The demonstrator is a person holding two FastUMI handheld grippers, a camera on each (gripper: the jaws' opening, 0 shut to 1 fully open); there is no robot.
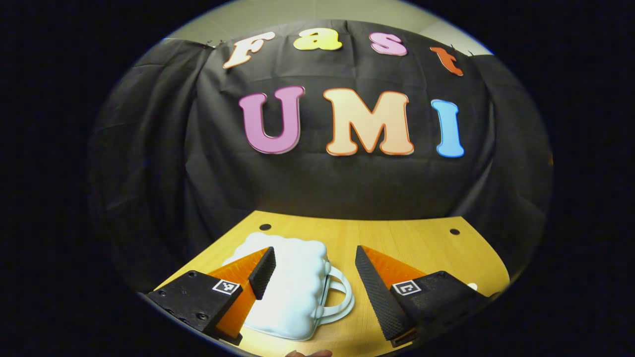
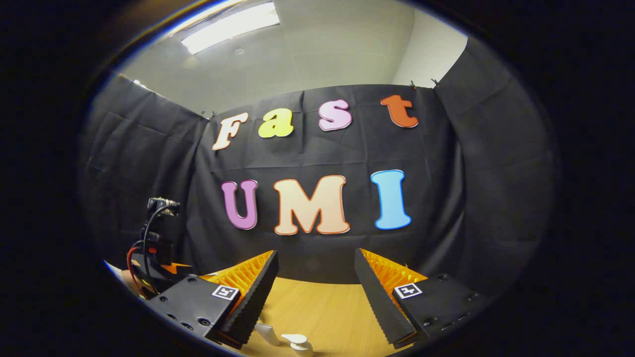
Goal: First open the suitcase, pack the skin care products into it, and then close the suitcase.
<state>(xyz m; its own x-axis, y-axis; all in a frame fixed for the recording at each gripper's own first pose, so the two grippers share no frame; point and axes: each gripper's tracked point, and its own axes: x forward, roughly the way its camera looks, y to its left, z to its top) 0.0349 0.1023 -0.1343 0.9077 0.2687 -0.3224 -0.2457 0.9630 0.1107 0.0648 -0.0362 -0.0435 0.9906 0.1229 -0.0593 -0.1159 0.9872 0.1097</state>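
Note:
A small white suitcase with a bumpy shell lies closed on the wooden table, its handle pointing right. My left gripper is open above it, the left finger over the shell and the right finger past the handle, neither touching it as far as I can tell. My right gripper is open higher up over the table, with nothing between its fingers. A white object, perhaps a bottle top, lies low between the right gripper's fingers, partly cut off.
The black cloth wall stands close behind the table's far edge. The other gripper with its cables shows at the left of the right gripper view. A small white thing peeks out beside the left gripper's right finger.

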